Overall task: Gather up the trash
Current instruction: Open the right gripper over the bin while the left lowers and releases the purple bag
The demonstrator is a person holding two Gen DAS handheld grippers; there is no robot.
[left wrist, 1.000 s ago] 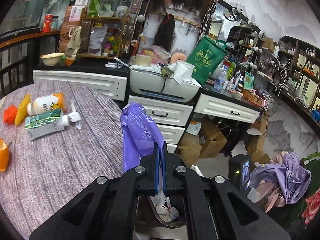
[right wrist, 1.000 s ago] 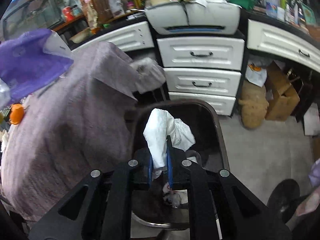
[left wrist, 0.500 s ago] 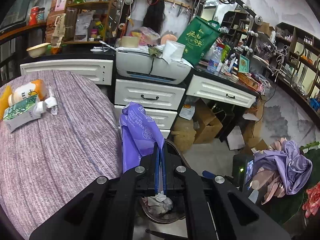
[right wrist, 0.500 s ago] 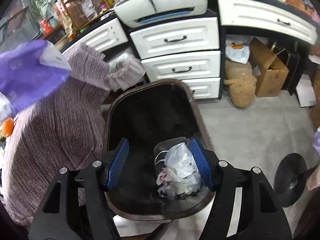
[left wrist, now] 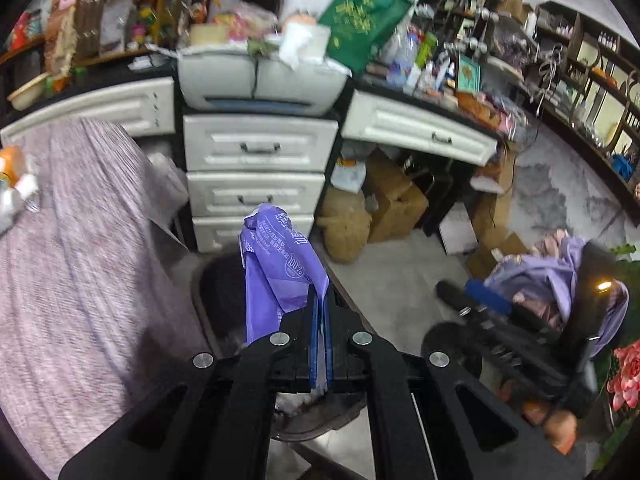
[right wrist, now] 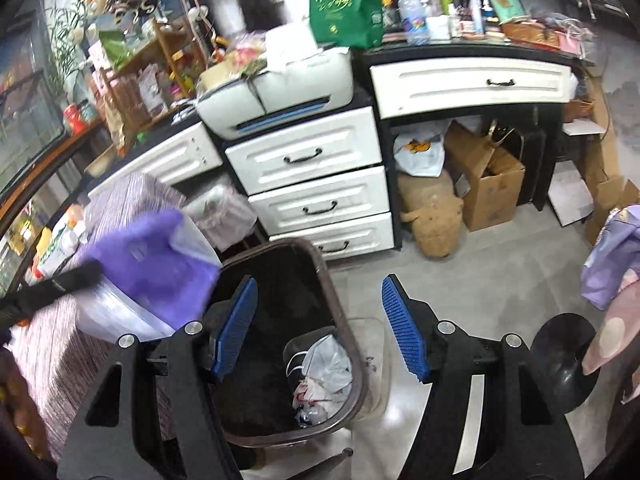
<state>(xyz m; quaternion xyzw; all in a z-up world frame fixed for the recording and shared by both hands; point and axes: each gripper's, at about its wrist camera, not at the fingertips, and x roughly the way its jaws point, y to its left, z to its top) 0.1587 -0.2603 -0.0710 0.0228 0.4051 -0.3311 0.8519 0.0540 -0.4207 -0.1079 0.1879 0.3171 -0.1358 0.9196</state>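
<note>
My left gripper (left wrist: 320, 300) is shut on a purple plastic wrapper (left wrist: 276, 264) and holds it over the near rim of the dark trash bin (left wrist: 208, 304). The wrapper also shows blurred in the right wrist view (right wrist: 148, 264), left of the bin (right wrist: 344, 332). My right gripper (right wrist: 316, 312) is open and empty, above the bin's right side. Crumpled white tissue and plastic trash (right wrist: 324, 376) lie at the bottom of the bin. More trash (left wrist: 16, 184) sits on the table at the far left edge.
A table with a purple-grey cloth (left wrist: 80, 280) stands left of the bin. White drawers (right wrist: 316, 188) with a printer (right wrist: 280, 92) on top stand behind. Cardboard boxes (right wrist: 488, 188) and a sack (right wrist: 432, 212) sit under the desk. A black stool base (right wrist: 564, 356) is at the right.
My right gripper opened and dropped the white tissue into the bin, then rose and drew back. My left gripper carried the purple wrapper from the table edge over the bin.
</note>
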